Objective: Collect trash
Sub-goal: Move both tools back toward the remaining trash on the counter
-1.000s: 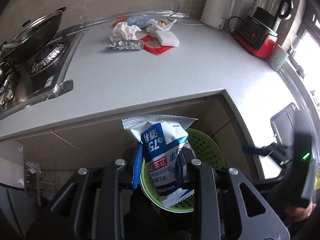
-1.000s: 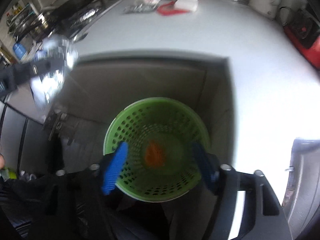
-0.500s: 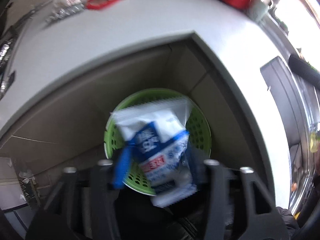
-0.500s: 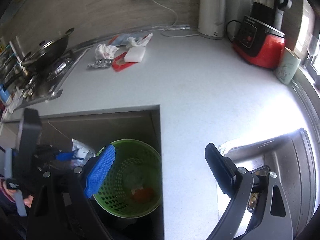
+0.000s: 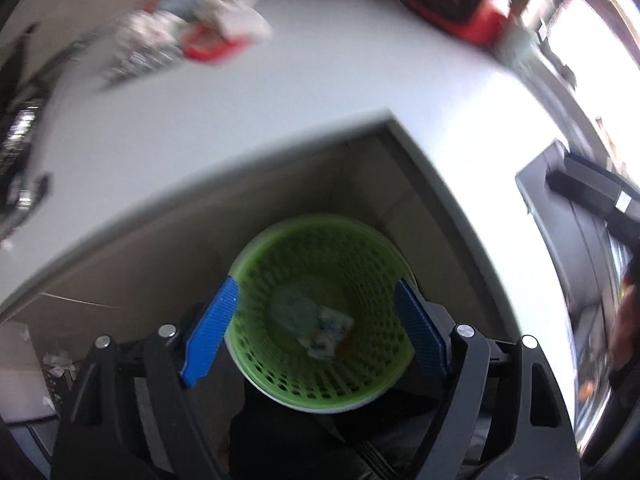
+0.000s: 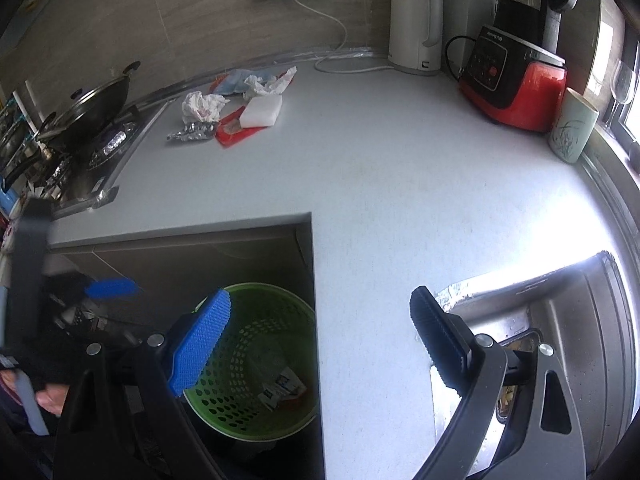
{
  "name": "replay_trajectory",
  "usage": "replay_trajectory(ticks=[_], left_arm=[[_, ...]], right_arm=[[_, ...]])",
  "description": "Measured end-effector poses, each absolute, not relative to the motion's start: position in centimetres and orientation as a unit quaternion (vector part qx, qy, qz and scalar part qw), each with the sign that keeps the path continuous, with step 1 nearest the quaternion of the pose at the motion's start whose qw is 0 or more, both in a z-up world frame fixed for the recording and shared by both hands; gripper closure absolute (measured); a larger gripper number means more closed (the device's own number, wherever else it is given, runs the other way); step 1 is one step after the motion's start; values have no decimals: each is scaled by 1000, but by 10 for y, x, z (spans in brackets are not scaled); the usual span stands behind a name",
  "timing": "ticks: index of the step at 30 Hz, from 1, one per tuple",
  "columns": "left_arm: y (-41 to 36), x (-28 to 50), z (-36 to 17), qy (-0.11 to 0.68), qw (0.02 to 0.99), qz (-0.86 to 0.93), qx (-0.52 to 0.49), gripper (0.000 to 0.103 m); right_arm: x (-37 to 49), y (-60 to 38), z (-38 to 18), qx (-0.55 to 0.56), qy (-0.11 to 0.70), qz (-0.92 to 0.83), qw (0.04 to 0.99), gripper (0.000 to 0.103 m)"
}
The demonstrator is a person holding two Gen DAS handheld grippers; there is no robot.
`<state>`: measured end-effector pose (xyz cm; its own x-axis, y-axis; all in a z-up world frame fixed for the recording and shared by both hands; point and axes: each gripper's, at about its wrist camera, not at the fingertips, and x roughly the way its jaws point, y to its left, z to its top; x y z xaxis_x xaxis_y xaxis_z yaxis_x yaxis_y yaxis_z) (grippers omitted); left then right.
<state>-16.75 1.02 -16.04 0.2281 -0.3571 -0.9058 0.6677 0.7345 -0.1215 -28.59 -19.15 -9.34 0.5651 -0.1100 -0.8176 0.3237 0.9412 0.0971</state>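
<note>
A green perforated bin (image 5: 320, 312) stands on the floor in the counter's inner corner. The blue-and-white wipes packet (image 5: 326, 334) lies at its bottom; it also shows in the right wrist view (image 6: 282, 390). My left gripper (image 5: 318, 332) is open and empty right above the bin. My right gripper (image 6: 320, 344) is open and empty over the counter edge beside the bin (image 6: 256, 360). A trash pile sits at the counter's back: crumpled tissue (image 6: 202, 106), foil blister pack (image 6: 192, 133), red wrapper (image 6: 234, 130), white sponge (image 6: 262, 110).
A stove with a wok (image 6: 94, 104) is at the left. A white kettle (image 6: 414, 28), a red-based blender (image 6: 516, 64) and a mug (image 6: 572, 128) stand at the back right. A steel sink (image 6: 560, 340) is at the lower right.
My left gripper opened and let go of the wipes packet, which fell into the green bin. My right gripper lifted from over the bin toward the counter.
</note>
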Motion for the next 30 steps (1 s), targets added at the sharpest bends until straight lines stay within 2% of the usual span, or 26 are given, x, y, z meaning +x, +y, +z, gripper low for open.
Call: replay_trajectory(ticks=[3, 6, 13, 20, 30], left_arm=[[32, -157, -121, 477, 820, -294, 119, 15], [56, -149, -81, 422, 865, -255, 96, 8], [88, -126, -34, 368, 908, -188, 69, 8], [101, -91, -31, 370, 914, -157, 49, 8], [73, 3, -51, 377, 906, -183, 65, 8]], right_arm=[[-284, -192, -86, 117, 439, -124, 882, 12], [-281, -192, -73, 108, 419, -128, 892, 3], [-264, -191, -54, 97, 395, -122, 905, 2], [-229, -195, -44, 117, 382, -122, 908, 2], [-142, -198, -48, 133, 379, -132, 906, 2]])
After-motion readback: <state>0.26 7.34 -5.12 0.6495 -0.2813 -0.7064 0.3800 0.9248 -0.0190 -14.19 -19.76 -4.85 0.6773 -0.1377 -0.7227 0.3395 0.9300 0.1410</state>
